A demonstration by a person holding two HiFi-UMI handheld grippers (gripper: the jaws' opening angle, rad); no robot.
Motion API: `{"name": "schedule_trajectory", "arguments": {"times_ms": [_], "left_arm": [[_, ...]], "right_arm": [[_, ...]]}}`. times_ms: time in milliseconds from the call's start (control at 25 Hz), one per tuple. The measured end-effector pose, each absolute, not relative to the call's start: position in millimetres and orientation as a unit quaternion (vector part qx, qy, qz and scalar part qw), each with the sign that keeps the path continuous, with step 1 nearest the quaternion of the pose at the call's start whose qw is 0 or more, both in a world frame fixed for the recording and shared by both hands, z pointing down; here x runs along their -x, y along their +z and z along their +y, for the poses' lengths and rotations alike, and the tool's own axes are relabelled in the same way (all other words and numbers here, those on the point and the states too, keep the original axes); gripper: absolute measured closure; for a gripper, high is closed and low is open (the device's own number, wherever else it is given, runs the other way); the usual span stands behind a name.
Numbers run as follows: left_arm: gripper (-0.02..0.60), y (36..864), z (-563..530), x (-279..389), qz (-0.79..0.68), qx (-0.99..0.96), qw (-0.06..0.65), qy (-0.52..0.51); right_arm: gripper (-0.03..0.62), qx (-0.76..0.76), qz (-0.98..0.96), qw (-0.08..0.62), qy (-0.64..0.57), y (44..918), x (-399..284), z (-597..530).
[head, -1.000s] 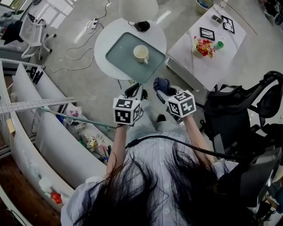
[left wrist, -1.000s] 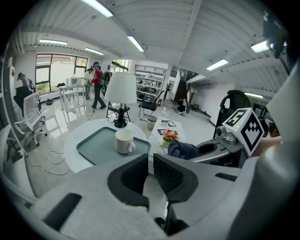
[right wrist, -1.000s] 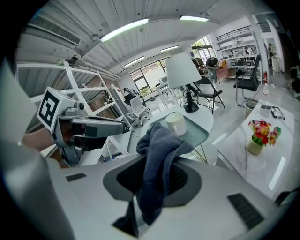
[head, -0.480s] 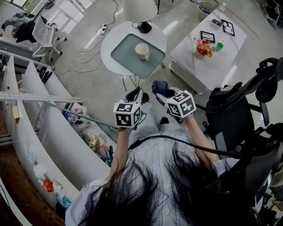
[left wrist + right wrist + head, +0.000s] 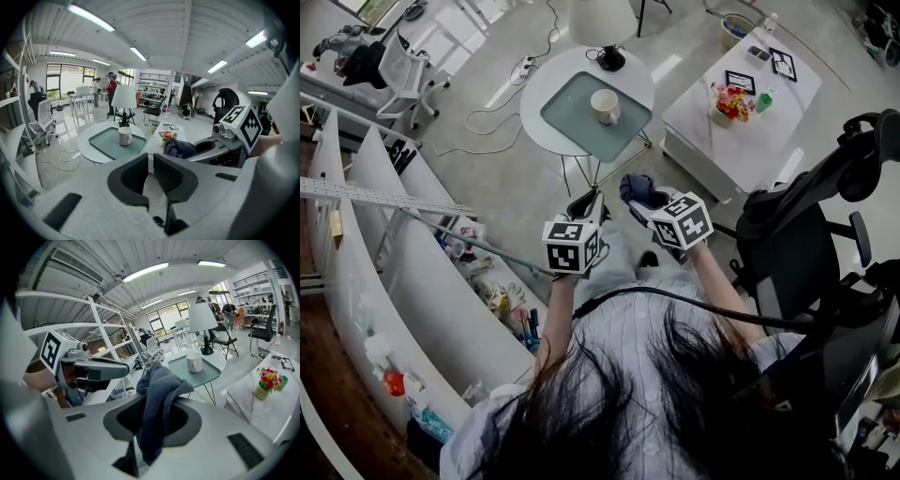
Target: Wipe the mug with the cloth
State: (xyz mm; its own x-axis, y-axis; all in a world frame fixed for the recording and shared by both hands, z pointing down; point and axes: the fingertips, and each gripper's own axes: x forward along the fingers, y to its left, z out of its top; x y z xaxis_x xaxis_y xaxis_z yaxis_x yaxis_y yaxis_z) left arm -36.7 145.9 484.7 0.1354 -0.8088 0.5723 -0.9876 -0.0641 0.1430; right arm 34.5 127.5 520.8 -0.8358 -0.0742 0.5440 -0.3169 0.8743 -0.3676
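Observation:
A cream mug (image 5: 604, 106) stands upright on a teal tray (image 5: 572, 117) on a round white table, well ahead of both grippers. My left gripper (image 5: 586, 200) is held in the air over the floor, its jaws shut with nothing between them. In the left gripper view the mug (image 5: 124, 136) lies far beyond the left gripper (image 5: 151, 160). My right gripper (image 5: 643, 201) is shut on a dark blue cloth (image 5: 637, 187). In the right gripper view the cloth (image 5: 159, 380) bunches above the right gripper (image 5: 157, 414) and hangs below the jaws, with the mug (image 5: 194, 363) far ahead.
A white lamp (image 5: 598, 19) stands at the round table's far side. A white rectangular table (image 5: 750, 131) with a flower pot (image 5: 731, 99) is to the right. A black chair (image 5: 806, 234) is close on my right, curved white shelving (image 5: 403, 272) on my left, cables (image 5: 483, 117) on the floor.
The head view has shifted, so the round table sits a little further right and higher in the picture. Both grippers stay side by side; the cloth remains in the right one.

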Motion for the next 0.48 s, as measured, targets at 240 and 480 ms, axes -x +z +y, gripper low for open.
{"name": "schedule_trajectory", "arguments": {"times_ms": [240, 480], "left_arm": [[0.535, 486, 153, 38, -0.634, -0.707, 0.257, 0.178], [0.535, 481, 167, 60, -0.656, -0.688, 0.257, 0.175]], "right_arm": [[0.500, -0.100, -0.930, 0.267, 0.230, 522, -31, 134], [0.500, -0.073, -0.933, 0.271, 0.226, 523, -7, 141]]}}
